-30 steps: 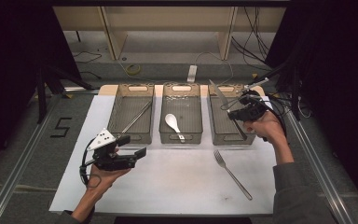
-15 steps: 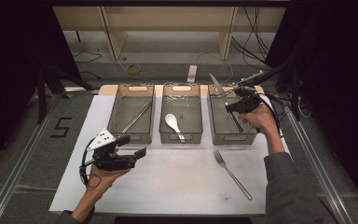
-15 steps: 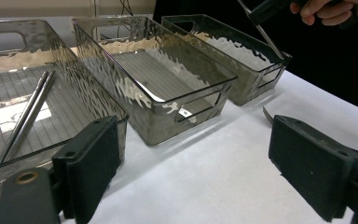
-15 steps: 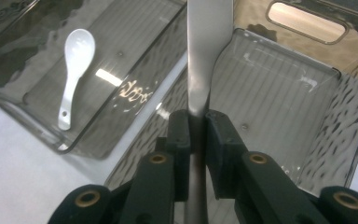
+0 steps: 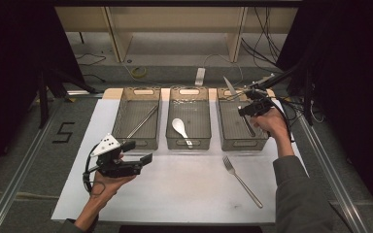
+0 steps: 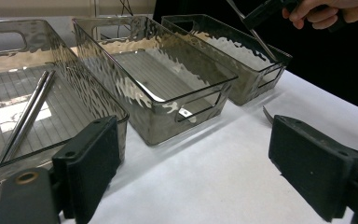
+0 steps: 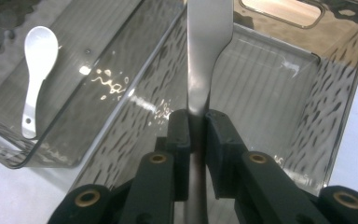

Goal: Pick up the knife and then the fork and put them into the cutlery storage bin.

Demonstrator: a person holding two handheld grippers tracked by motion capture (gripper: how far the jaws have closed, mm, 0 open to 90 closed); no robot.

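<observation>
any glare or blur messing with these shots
High view: dark surroundings, white mat brightly lit, slightly soft. Left gripper view: wavy reflections on the middle bin, near jaws blurred. Right gripper view: glints on the bin wall; the knife held in the right gripper is sharp.

Three bins stand side by side at the far edge of your mat [image 5: 184, 194]. Left bin [image 5: 137, 97]: chopsticks [image 5: 143, 121] lying inside. Middle bin [image 5: 190, 94]: a spoon [image 5: 179, 128] in it. Right bin [image 5: 238, 141]: your right gripper [image 5: 245, 99] sits above it with a knife [image 5: 230, 87] between its pads. A fork [image 5: 242, 180] lies on the mat, nearer you than the right bin. Your left gripper [image 5: 141, 153] hangs over the mat's near left, before the left bin.
</observation>
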